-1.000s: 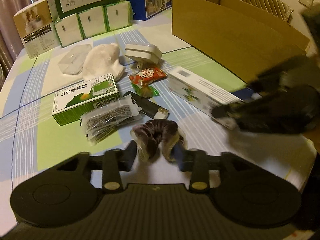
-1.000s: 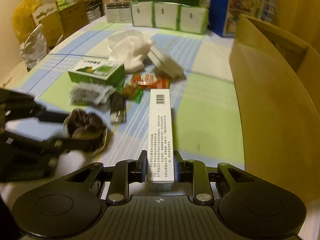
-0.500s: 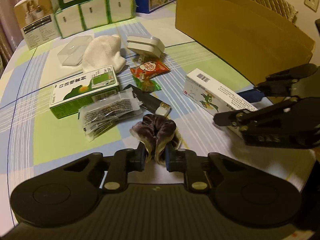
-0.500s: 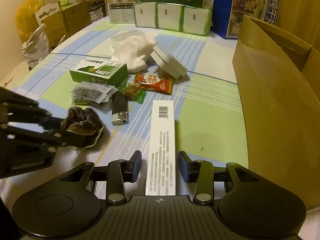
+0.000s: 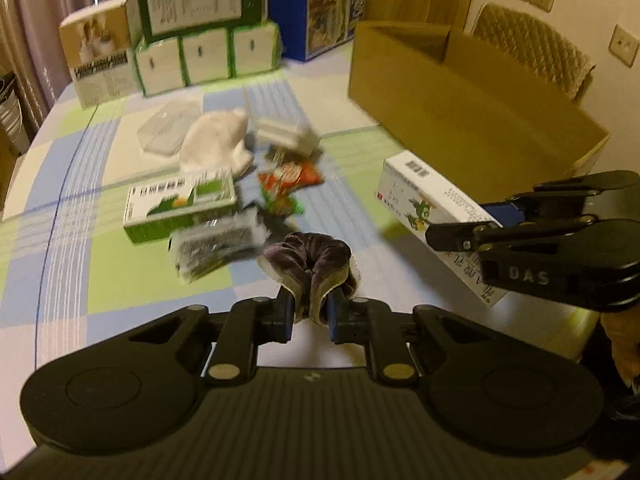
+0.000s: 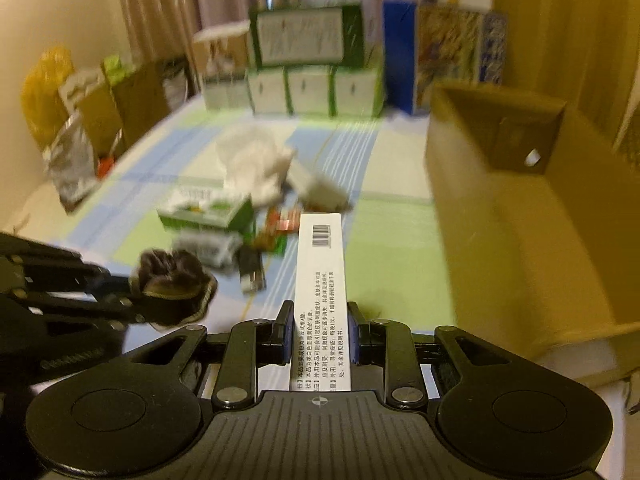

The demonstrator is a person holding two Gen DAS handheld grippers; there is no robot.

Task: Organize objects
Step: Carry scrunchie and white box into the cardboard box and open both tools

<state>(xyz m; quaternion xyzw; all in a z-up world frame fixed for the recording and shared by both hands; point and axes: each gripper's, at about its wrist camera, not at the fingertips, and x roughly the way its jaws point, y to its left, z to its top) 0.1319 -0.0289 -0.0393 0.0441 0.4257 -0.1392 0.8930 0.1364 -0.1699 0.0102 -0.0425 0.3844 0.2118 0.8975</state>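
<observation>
Right gripper [image 6: 320,332] clamps white carton [image 6: 320,280], long axis pointing forward; cardboard box [image 6: 520,240] open just right of it. Left gripper [image 5: 310,316] pinches scrunchie [image 5: 308,256], farther from box

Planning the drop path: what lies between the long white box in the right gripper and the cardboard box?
Nothing: in the right wrist view only bare tablecloth separates the long white box from the cardboard box.

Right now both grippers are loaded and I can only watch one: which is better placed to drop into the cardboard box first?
Right. The right gripper, shut on the white carton, sits beside the cardboard box; the left gripper with the scrunchie is farther off.
</observation>
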